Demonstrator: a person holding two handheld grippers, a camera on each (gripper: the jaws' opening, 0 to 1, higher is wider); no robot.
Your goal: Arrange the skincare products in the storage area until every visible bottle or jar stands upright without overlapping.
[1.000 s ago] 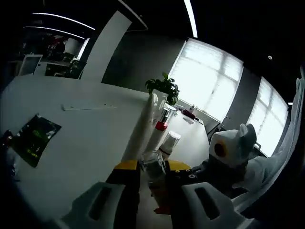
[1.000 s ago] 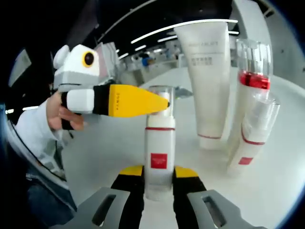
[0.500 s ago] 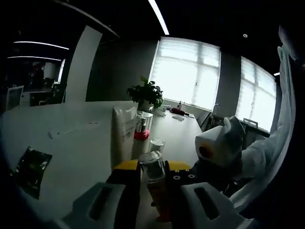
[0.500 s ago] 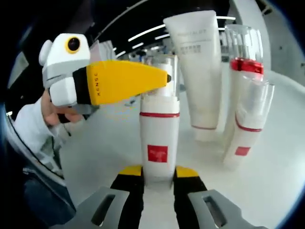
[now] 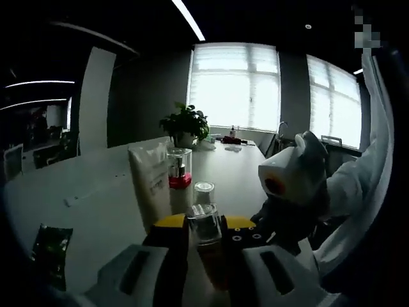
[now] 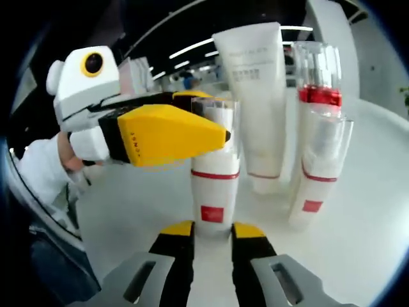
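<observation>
The left gripper now grips the clear cap of the pump bottle between both yellow fingers; earlier one showed. The right gripper fingers stand apart, the bottle's base just beyond them. On the surface: three bottles, one tube.

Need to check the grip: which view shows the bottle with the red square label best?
Right gripper view: the bottle with the red square label stands upright, full length, its label facing the camera. Left gripper view shows just its clear cap between the jaws.
</observation>
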